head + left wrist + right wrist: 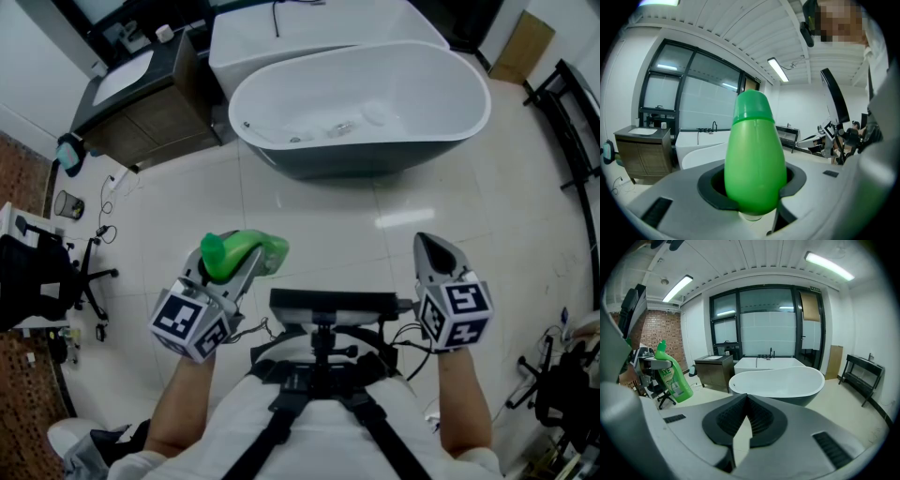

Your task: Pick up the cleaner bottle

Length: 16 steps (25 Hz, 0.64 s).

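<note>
- Tub [375, 103]: white inside, dark outside; stood on the floor ahead of both grippers, well apart from them.
- Vanity [141, 108]: dark wood, with a white basin on top; set ahead and to the left of the left gripper, just beside the tub.
- Chair [42, 272]: black, on castors; placed to the left of the left gripper.
- Left gripper [246, 265]: clamped on the bottle, with both jaws pressed against its sides.
- Right gripper [431, 248]: jaws brought together at the tips, nothing held between them; pointed toward the tub.
- Bottle [754, 159]: green, with a green cap; held off the floor between the left gripper's jaws, to the left of the right gripper.
</note>
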### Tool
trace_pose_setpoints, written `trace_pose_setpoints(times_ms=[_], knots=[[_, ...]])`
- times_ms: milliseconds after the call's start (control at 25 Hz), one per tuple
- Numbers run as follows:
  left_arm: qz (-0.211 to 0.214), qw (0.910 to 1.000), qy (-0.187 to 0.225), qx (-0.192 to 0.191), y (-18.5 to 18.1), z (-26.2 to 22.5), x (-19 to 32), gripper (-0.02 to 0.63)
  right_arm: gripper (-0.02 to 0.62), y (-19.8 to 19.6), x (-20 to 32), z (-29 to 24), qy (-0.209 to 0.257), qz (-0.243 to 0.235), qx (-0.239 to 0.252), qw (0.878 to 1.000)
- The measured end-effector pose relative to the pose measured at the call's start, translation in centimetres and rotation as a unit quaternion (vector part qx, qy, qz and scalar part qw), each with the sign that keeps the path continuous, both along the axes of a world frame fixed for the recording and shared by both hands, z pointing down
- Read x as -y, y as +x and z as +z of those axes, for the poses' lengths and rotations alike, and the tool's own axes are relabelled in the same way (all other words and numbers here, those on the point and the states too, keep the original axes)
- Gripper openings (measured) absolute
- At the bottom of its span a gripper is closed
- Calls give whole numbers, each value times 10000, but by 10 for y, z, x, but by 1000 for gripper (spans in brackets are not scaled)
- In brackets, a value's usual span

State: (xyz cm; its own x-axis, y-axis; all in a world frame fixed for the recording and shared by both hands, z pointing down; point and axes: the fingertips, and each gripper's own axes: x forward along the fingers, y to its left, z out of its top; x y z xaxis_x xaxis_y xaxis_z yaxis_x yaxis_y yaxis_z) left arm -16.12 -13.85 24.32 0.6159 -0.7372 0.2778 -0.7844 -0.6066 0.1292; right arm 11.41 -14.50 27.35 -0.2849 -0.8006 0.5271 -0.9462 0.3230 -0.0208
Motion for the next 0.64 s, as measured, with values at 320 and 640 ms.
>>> trace_pose_setpoints(times_ms=[320,640], knots=[[-5,10000,-46,-10,-3,1,1,176,5,-1,-1,3,-53,11,-7,10000],[-3,10000,-42,38,-5,2,2,176,5,-4,-1,6,-90,4,-10,10000]])
